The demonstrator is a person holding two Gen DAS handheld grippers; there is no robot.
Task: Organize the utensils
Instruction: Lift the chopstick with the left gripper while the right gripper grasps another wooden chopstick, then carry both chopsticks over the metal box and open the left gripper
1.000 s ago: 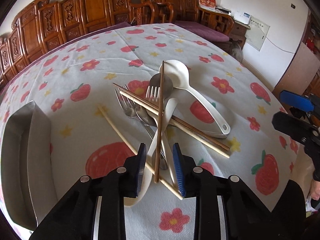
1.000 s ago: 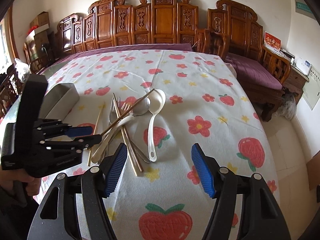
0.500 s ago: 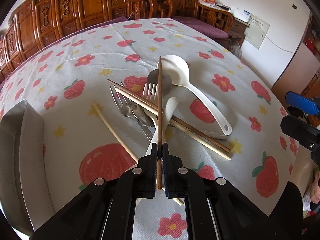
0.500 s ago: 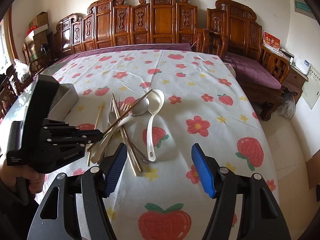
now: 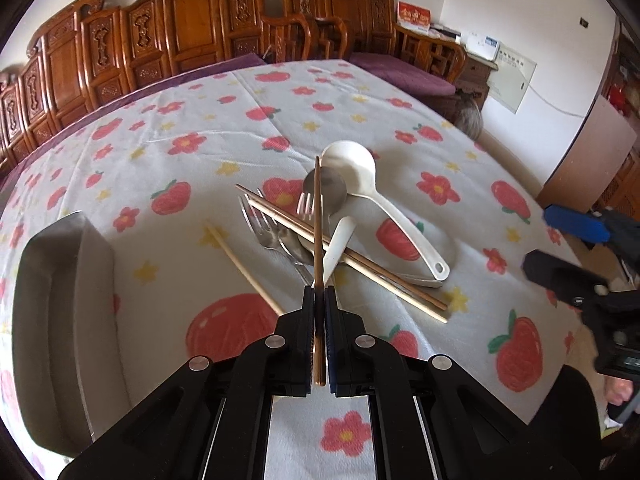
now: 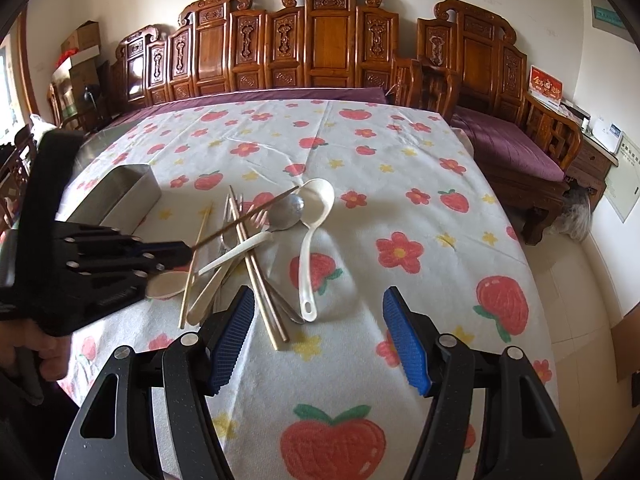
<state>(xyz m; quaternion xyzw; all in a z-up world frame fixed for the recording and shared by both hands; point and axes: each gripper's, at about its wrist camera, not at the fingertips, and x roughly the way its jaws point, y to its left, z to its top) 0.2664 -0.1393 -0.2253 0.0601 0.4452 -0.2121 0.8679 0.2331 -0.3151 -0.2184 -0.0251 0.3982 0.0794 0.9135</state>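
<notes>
Now left gripper (image 5: 319, 300) lifted dark chopstick (image 5: 317, 216) off pile, right gripper (image 6: 318, 336) unchanged

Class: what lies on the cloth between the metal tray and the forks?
One pale chopstick between metal tray and forks; otherwise bare cloth, per the left wrist view.

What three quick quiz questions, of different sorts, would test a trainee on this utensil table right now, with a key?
1. True or false: the left gripper is shut on a dark chopstick.
2. Multiple choice: the right gripper is A) open and empty, B) shut on a fork, C) holding a spoon.
3. Fill in: the large white ladle has its bowl beside the round bowl of the metal ____.

Key: 1 true; 2 A; 3 spoon.
</notes>
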